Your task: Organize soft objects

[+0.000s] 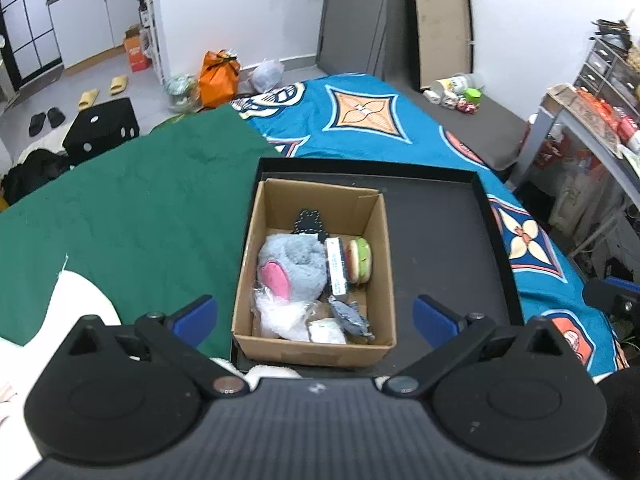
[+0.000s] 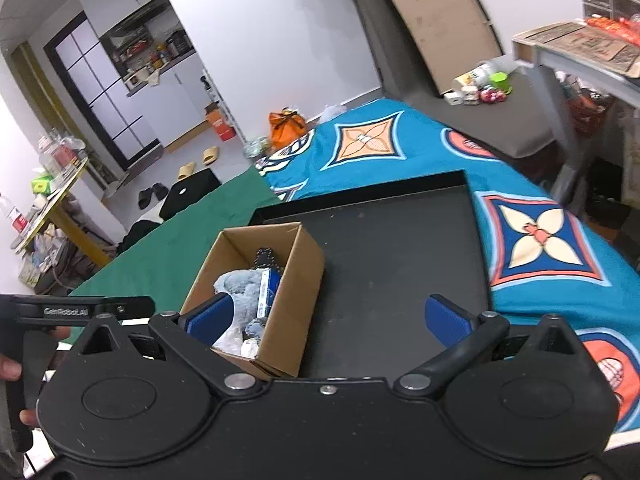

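Both tools are held above a bed, tilted downward, their blue pads spread wide with nothing pinched. Below the left tool (image 1: 316, 318) a cardboard box (image 1: 314, 350) is seen, standing in the left part of a black tray (image 1: 440, 240). Inside the box a grey plush toy (image 1: 296, 258), a burger-shaped toy (image 1: 360, 260) and white wrapped items are gathered. Beside the box, the right tool (image 2: 328, 318) is held over bare tray. At its left, a hand (image 2: 12, 368) is wrapped around the other tool's handle.

White walls (image 1: 240, 8), grey tile floor (image 1: 80, 80), white cabinets (image 1: 92, 20).
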The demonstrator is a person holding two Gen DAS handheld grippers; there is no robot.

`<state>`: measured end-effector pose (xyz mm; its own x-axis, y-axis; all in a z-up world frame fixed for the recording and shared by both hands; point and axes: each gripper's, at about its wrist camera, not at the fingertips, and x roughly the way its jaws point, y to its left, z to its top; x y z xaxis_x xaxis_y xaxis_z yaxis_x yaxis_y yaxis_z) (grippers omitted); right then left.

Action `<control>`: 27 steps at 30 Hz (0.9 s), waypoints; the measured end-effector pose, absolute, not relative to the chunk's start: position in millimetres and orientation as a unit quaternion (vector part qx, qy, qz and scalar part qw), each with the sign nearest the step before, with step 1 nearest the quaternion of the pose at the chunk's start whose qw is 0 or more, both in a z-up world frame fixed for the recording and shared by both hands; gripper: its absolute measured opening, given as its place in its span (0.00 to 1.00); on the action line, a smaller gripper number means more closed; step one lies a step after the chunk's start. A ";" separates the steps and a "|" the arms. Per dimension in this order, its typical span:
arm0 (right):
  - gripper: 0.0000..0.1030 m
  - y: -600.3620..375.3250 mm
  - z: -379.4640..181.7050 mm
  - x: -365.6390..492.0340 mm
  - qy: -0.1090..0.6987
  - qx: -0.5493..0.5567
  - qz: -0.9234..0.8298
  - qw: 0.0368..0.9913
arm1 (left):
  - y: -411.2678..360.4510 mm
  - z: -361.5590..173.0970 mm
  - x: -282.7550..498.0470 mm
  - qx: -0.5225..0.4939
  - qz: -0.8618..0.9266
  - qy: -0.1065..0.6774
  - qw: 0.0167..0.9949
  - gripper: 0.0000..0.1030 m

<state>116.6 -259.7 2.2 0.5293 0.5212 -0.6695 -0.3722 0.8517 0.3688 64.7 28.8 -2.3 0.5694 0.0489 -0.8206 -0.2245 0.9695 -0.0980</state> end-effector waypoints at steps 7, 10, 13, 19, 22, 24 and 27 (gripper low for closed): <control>1.00 -273.7 22.5 101.7 0.401 0.100 0.248 0.876 | 19.9 20.1 46.0 -0.090 0.063 0.445 0.889 1.00; 1.00 -278.2 31.6 93.4 0.395 0.087 0.237 0.884 | 15.4 29.6 39.1 -0.080 0.064 0.436 0.894 1.00; 1.00 -285.1 36.5 87.5 0.395 0.092 0.230 0.885 | 12.7 36.0 31.9 -0.077 0.063 0.429 0.898 1.00; 1.00 -291.3 45.0 75.2 0.393 0.097 0.223 0.887 | 5.2 46.1 14.0 -0.064 0.057 0.415 0.906 1.00; 1.00 -290.1 49.1 66.1 0.390 0.092 0.223 0.889 | 4.8 48.7 3.5 -0.070 0.050 0.411 0.908 1.00; 1.00 -287.3 52.1 59.4 0.387 0.086 0.225 0.890 | 4.8 50.2 -2.3 -0.073 0.053 0.408 0.908 1.00; 1.00 -283.4 54.5 51.3 0.383 0.080 0.225 0.892 | 2.3 51.3 -11.1 -0.073 0.057 0.405 0.909 1.00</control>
<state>51.3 -283.4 54.5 0.6052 0.4621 -0.6482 -0.3399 0.8863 0.3145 -11.1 2.3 51.3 0.6647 0.0444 -0.7458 -0.1621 0.9830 -0.0859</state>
